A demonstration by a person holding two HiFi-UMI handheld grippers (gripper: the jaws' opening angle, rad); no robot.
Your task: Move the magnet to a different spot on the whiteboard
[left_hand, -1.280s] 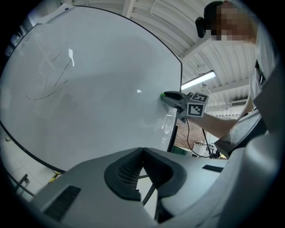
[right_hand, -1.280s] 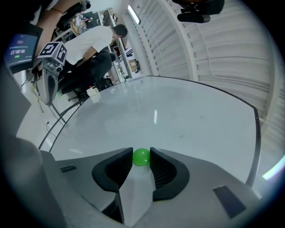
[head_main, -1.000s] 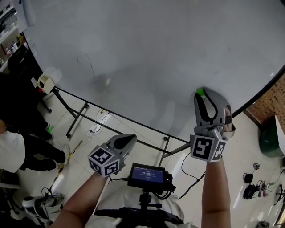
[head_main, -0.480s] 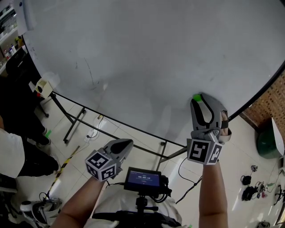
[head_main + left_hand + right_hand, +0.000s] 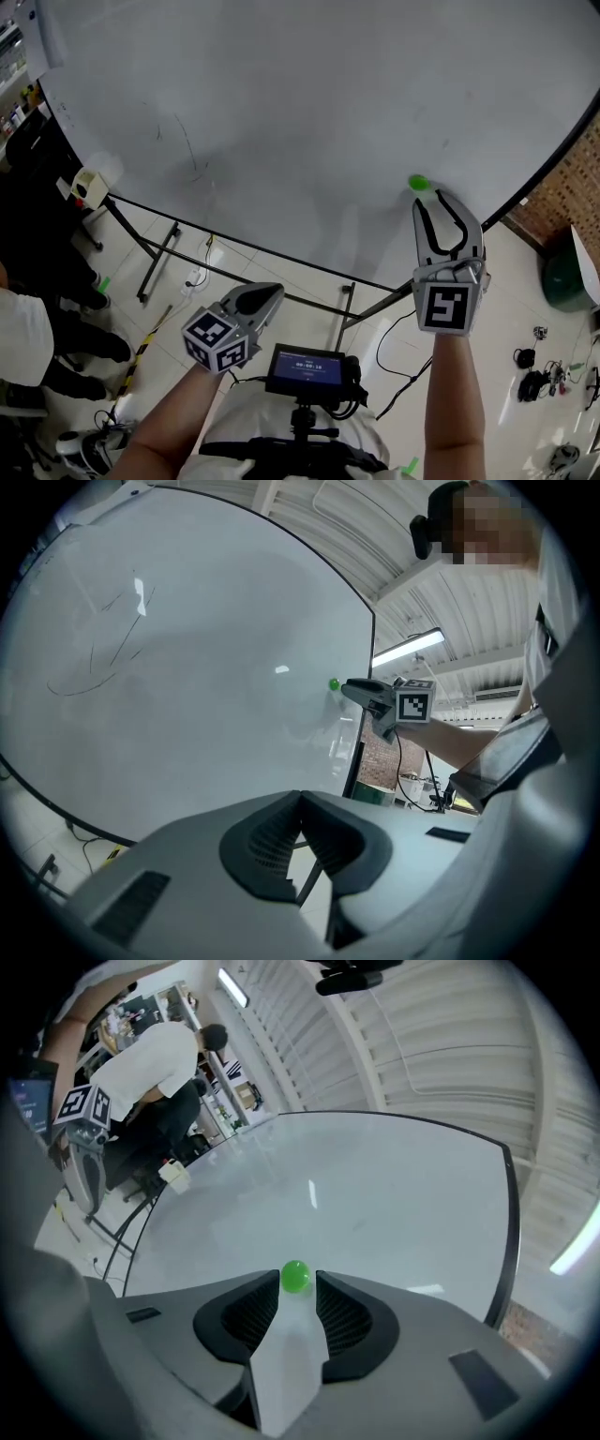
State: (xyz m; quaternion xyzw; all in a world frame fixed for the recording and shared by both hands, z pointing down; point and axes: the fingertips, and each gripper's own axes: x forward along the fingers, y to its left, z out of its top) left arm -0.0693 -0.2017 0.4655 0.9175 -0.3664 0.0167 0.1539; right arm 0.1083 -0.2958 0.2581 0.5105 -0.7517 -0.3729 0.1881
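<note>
We are seeing magnet point(image 5: 418, 183) sitting low right on whiteboard point(image 5: 281, 103), at mouth of right gripper point(image 5: 298, 1290). Jaws wide, just been opening, not pressing it. Left gripper point(image 5: 300, 799) closed, empty. We are judging magnet small, light, hard, slippery, clinging to board, and aiming to pinch its round sides.

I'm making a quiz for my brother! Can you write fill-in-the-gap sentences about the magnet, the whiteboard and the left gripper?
The magnet is coloured ___.
The whiteboard carries just ___ magnet.
The left gripper has its jaws ___, with nothing held.
Missing words: green; one; shut.
</note>
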